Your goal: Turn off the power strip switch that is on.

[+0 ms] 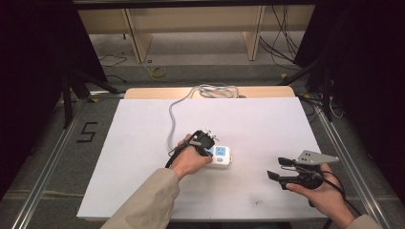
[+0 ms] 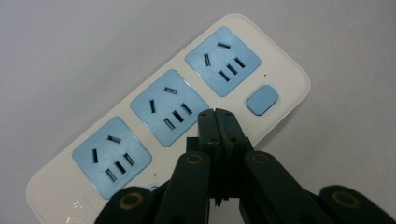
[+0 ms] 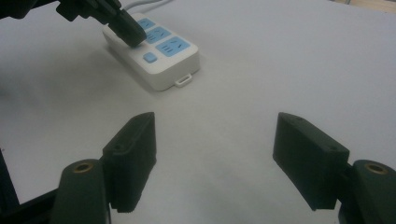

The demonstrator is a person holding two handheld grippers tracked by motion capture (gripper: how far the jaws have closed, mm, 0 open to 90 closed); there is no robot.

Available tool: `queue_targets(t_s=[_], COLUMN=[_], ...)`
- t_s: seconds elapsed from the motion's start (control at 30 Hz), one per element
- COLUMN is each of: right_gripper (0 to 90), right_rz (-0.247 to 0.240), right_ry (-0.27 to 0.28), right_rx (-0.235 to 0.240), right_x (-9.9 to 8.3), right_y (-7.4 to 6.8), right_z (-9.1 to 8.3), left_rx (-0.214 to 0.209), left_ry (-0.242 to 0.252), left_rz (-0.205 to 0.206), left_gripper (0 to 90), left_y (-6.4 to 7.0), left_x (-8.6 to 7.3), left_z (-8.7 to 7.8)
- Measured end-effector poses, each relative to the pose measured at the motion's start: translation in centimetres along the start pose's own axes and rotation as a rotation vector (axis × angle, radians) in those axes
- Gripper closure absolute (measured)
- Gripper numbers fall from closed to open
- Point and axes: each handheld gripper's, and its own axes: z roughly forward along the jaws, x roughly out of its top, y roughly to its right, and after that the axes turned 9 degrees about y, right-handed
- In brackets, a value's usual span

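White power strip [image 1: 220, 155] with blue sockets near the middle of the table [image 1: 267, 119], left gripper [image 2: 218, 122] closed and empty just above the strip, right gripper [image 3: 215, 158] wide open, empty, well apart from the strip

A black figure 5 [image 1: 87, 132] was marked on the grey floor left of the table [image 1: 143, 143] (taped on, by the look of it). The embossed marks on the power strip's [image 2: 289, 70] near end were too blurred to read.
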Motion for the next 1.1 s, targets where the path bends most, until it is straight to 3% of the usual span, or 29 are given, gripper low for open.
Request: queue_targets(t_s=[0.37,0.47,0.73,0.8,0.87,0.93,0.97,1.0,1.1], right_gripper=[30.6,30.7,30.8,30.9,30.9,30.9,30.9,30.9,30.9], right_rz=[0.001,-0.002,0.0,-0.003,-0.008,-0.004,-0.005,-0.005,-0.007], right_ry=[0.0,0.002,-0.001,-0.002,0.0,-0.002,-0.002,0.001,-0.005], right_rx=[0.0,-0.001,0.002,0.004,0.004,0.003,0.004,0.004,0.006], right_x=[0.0,0.0,0.0,0.0,0.0,0.0,0.0,0.0,0.1], right_y=[-0.1,0.0,0.0,0.0,0.0,-0.1,0.0,0.0,0.0], right_z=[0.0,0.1,0.0,0.0,0.0,0.0,0.0,0.0,0.1], left_rx=[-0.001,0.01,0.003,0.014,0.051,0.008,-0.052,-0.075,-0.058], left_ry=[-0.02,-0.031,-0.03,-0.035,-0.06,-0.06,-0.041,-0.03,-0.037], left_rz=[0.006,0.03,-0.003,-0.004,0.033,0.04,0.012,0.012,0.026], left_gripper=[90.0,90.0,90.0,90.0,90.0,90.0,90.0,90.0,90.0], left_y=[0.1,0.2,0.1,0.1,-0.2,-0.1,0.2,0.6,0.9], left_x=[0.1,0.2,0.2,0.2,0.2,0.2,0.2,0.3,0.7], left_z=[-0.1,-0.1,0.0,-0.1,-0.1,-0.2,-0.2,0.0,0.2])
